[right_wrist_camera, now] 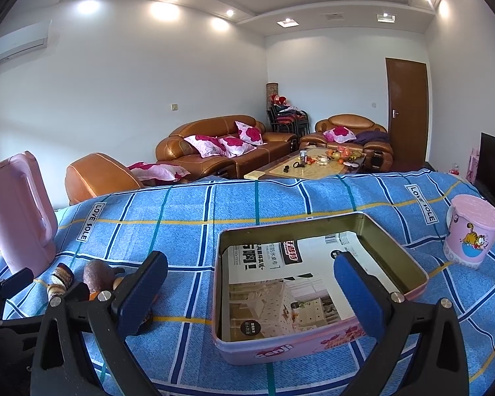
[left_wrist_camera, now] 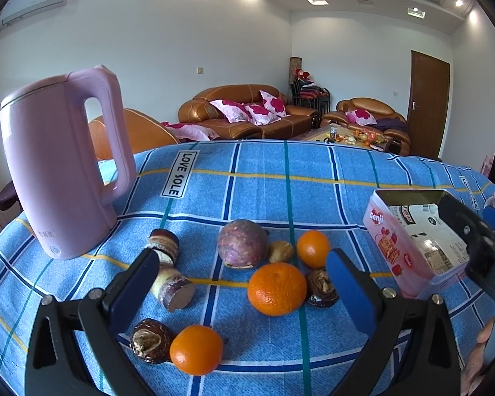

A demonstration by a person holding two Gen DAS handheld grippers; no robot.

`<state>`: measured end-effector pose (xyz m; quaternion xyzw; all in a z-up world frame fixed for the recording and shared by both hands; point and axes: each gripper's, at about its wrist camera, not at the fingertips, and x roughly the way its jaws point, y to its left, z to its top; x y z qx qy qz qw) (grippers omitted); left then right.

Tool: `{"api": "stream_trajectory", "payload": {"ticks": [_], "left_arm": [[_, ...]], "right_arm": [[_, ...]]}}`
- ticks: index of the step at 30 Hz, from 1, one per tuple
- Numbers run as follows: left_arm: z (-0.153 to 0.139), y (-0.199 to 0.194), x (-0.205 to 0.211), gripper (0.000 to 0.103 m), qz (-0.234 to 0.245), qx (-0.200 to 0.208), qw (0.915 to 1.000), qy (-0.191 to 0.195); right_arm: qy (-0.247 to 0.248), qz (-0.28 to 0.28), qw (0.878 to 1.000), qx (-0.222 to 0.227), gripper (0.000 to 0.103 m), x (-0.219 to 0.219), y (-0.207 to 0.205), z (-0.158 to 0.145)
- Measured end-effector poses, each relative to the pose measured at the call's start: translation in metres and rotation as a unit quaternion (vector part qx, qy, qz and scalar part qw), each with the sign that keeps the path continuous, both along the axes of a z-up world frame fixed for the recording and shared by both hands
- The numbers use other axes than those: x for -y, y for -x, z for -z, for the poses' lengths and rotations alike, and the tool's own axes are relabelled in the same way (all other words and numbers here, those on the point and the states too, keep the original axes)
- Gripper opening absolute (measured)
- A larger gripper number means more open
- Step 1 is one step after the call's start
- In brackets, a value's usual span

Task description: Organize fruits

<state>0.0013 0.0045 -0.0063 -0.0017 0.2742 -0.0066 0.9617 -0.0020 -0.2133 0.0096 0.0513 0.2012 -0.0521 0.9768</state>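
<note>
While hovering over scattered fruit on blue checked cloth surface (left_wrist_camera: pixel 264 178): left gripper (left_wrist_camera: pixel 241 283) fingers apart, framing large orange tangerine (left_wrist_camera: pixel 276 288). Right gripper (right_wrist_camera: pixel 250 292) fingers apart above open pink rectangular tin (right_wrist_camera: pixel 313 353), near surface's front edge.

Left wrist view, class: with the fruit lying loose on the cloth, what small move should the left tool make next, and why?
Probably ease the left tool down and forward onto the large orange. Its jaws stand open and empty, and that orange lies on the cloth between them. The pink tin beside the fruit holds only printed paper and no fruit yet, so the first pick appears still to come.
</note>
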Motion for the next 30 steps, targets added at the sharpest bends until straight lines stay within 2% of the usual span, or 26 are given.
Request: {"api": "stream_trajectory", "payload": {"ticks": [6,13,18,22,28,30], "left_arm": [[-0.001,0.006,-0.011,0.103,-0.006,-0.009,0.9999,0.002],[-0.004,0.021,-0.058,0.103,-0.053,-0.035,0.9979,0.009],[0.008,0.029,-0.082,0.103,-0.088,-0.058,0.9944,-0.001],[0.007,0.029,-0.085,0.103,-0.088,-0.058,0.9944,-0.009],[0.009,0.028,-0.092,0.103,-0.094,-0.064,0.9935,-0.012],[0.009,0.029,-0.095,0.103,-0.095,-0.067,0.9931,-0.011]], "right_arm": [[-0.008,-0.022,1.000,-0.003,0.102,-0.002,-0.001,0.001],[-0.001,-0.089,0.996,-0.031,0.101,-0.021,-0.006,0.006],[0.017,-0.171,0.983,-0.068,0.096,-0.054,-0.012,0.016],[0.049,-0.210,0.969,-0.118,0.083,-0.084,-0.020,0.027],[0.088,-0.228,0.951,-0.190,0.081,-0.109,-0.040,0.046],[0.084,-0.228,0.946,-0.214,0.081,-0.113,-0.051,0.053]]}}
